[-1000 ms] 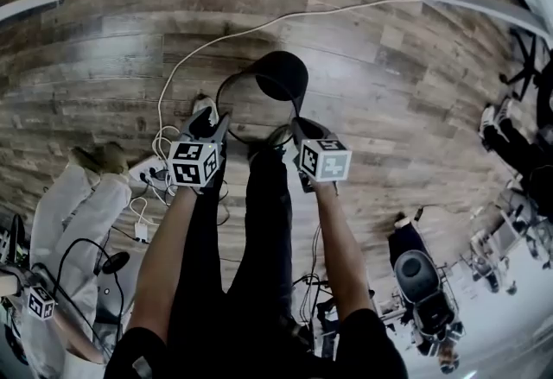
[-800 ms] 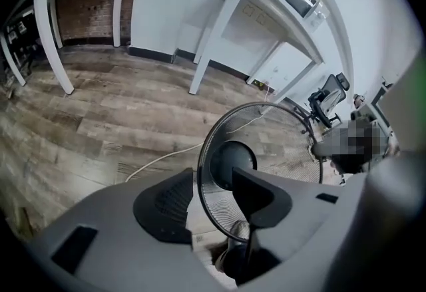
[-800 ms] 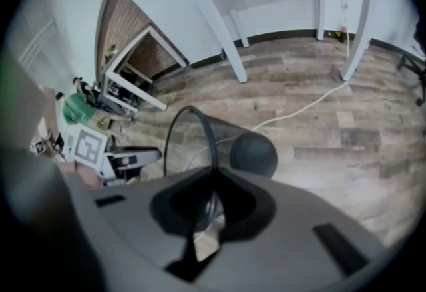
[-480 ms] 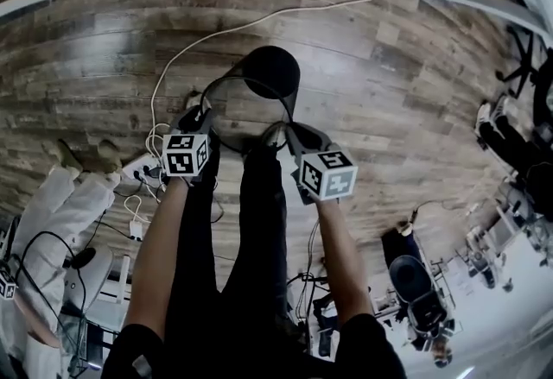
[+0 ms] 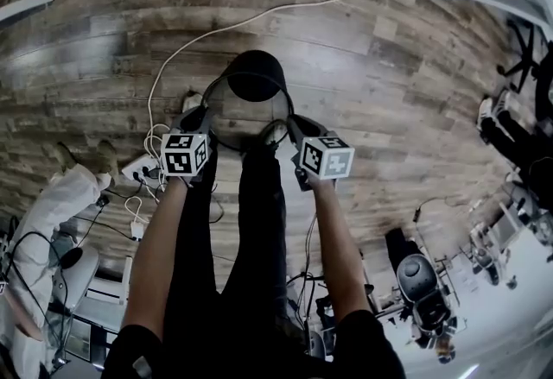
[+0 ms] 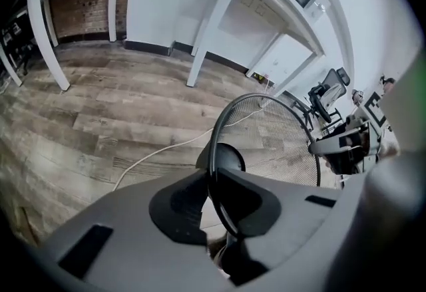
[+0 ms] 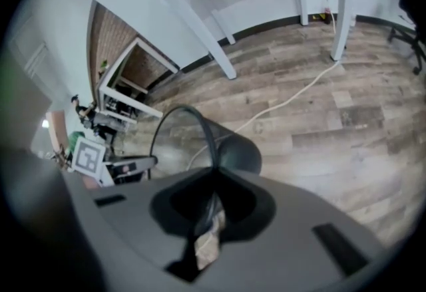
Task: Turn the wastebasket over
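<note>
- The wastebasket point(image 5: 255, 75), black wire mesh, hangs tipped between my two hands above the wooden floor point(image 5: 389, 66). Its open mouth faces back toward me and its closed base points away. I cannot tell whether the base touches the boards.
- My left tongs point(image 6: 212, 177) are closing on the left side of the rim. The wire hoop runs straight through the narrow slot between them, and the pads look to be already against it.
- My right tongs point(image 7: 212, 207) are pinched narrow on the opposite side of the rim, with the hoop and a bit of mesh wall caught between them.
- The relation that matters: the basket's long axis runs straight away from me, from the rim at my tongs out to the base. My two grips sit across the mouth from each other, level and about equally near, so neither hand leads.
- I judge the line between the two grips to be the hinge. Rolling both wrists together should swing the base over it.
- A white cable point(image 5: 259, 19) lies on the floor beyond the base, apart from it.
</note>
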Demonstrator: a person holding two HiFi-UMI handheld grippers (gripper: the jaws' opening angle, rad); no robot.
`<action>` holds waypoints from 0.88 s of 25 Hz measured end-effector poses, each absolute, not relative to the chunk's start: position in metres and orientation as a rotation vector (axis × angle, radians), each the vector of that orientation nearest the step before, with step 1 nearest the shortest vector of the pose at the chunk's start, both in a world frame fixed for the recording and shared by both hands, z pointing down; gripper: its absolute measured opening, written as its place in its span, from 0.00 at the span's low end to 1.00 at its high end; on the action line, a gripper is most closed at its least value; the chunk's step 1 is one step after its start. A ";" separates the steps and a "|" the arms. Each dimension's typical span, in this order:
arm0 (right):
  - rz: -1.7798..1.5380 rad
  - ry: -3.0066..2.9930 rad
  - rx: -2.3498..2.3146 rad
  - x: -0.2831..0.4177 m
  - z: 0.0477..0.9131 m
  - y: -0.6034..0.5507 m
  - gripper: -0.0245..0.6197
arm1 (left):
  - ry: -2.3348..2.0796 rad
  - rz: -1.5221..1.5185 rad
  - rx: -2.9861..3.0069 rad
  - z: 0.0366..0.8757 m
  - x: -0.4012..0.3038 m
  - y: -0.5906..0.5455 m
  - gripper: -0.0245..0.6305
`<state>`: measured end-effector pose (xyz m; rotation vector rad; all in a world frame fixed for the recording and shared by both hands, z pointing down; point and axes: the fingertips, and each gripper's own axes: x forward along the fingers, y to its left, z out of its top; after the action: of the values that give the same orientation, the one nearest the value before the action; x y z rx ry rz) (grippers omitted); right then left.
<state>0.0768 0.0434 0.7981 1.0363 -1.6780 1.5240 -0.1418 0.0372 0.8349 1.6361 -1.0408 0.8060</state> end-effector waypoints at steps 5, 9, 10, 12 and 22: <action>1.617 -1.613 1.085 0.087 0.838 0.048 0.11 | -1.048 0.813 1.607 0.846 -0.135 0.036 0.14; 1.632 -1.539 1.115 0.094 0.875 0.052 0.11 | -1.085 0.847 1.596 0.868 -0.130 0.034 0.14; 1.629 -1.528 1.122 0.094 0.882 0.053 0.11 | -1.092 0.851 1.585 0.874 -0.129 0.034 0.14; 1.621 -1.524 1.131 0.096 0.894 0.051 0.11 | -1.099 0.848 1.564 0.885 -0.128 0.035 0.14; 1.555 -1.538 1.157 0.102 0.938 0.042 0.11 | -1.093 0.844 1.577 0.937 -0.122 0.025 0.14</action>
<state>0.1024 0.0416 0.9379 1.1573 -1.5375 1.5549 -0.1220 0.0254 0.9374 1.5766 -1.0926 0.8443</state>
